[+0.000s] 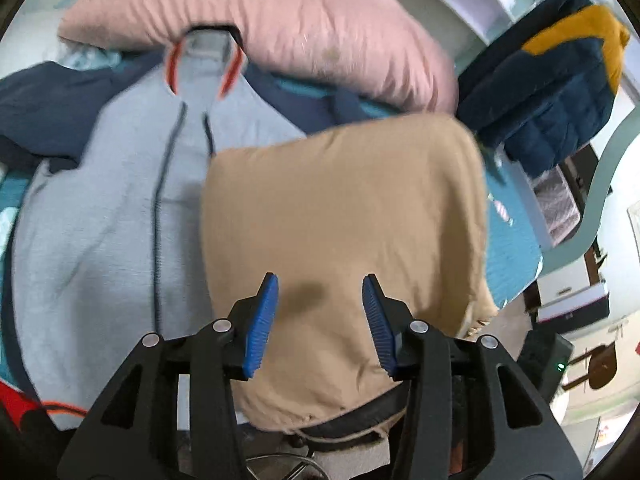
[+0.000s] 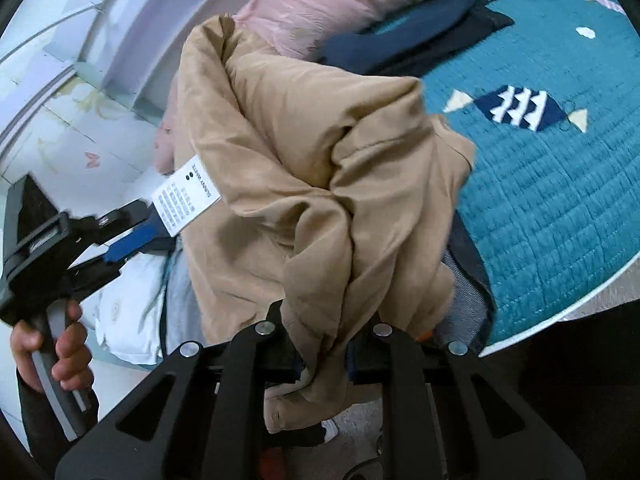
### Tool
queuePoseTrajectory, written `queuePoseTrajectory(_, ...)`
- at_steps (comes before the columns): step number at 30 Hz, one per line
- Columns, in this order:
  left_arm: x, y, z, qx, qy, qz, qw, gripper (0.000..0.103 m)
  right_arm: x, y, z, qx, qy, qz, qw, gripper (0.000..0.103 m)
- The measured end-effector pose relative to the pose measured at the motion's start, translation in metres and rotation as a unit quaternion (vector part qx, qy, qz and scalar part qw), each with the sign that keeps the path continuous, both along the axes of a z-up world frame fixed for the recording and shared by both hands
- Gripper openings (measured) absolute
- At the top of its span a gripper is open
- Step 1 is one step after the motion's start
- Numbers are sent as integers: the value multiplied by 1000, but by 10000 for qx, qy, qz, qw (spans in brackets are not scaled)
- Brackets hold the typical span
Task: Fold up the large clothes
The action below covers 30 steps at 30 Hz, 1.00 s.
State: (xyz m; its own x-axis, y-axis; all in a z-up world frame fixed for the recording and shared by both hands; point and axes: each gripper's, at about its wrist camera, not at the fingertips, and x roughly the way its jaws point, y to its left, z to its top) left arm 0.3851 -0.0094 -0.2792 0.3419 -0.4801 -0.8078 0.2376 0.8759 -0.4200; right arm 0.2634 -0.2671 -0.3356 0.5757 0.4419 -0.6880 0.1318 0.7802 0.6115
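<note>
The right gripper [image 2: 322, 360] is squeezed tight on a bunched part of the tan shirt [image 2: 320, 152]. The shirt hangs from it over the near edge of the bed [image 2: 560, 208], which has a blue-green quilt with a fish on it. The left gripper [image 1: 320, 320] has its blue fingers [image 1: 262, 328] apart, with nothing pinched between them; the tan shirt lies just under them. A hand [image 2: 60, 344] holds that gripper's handle. A white tag [image 2: 186, 196] sticks out from the shirt. Beside the shirt lies a gray hoodie [image 1: 100, 220]. A pink pillow [image 1: 280, 28] sits at the far edge of the bed.
</note>
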Motion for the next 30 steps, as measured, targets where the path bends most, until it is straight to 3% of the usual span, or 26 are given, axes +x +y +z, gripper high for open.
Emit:
queuePoseTrajectory(5,14,-33,-23,409,190,-247,9987,45,-2,-9,-9,3,265,-156,9995,22)
queuePoseTrajectory(9,23,-51,-41,617,309,-257,9973,44,-6,-19,-2,95,217,-110,9997,28)
queuePoseTrajectory(16,37,-59,-51,620,452,-297,9966,45,-31,-31,40,-500,-241,-97,9984,32)
queuePoseTrajectory(21,46,-70,-51,799,511,-358,9949,45,-49,-43,57,-644,-461,-697,9944,35)
queuePoseTrajectory(25,48,-77,-44,916,509,-423,9936,46,-35,-28,76,-466,-1059,-127,9932,35)
queuePoseTrajectory(27,51,-83,-37,877,481,-527,9936,48,-16,-22,64,-355,-868,60,9956,30)
queuePoseTrajectory(29,56,-87,-26,780,384,-612,9943,48,7,-19,33,-577,-257,140,9979,10)
queuePoseTrajectory(30,58,-89,-22,709,349,-650,9947,48,12,-19,22,-636,-79,98,9979,5)
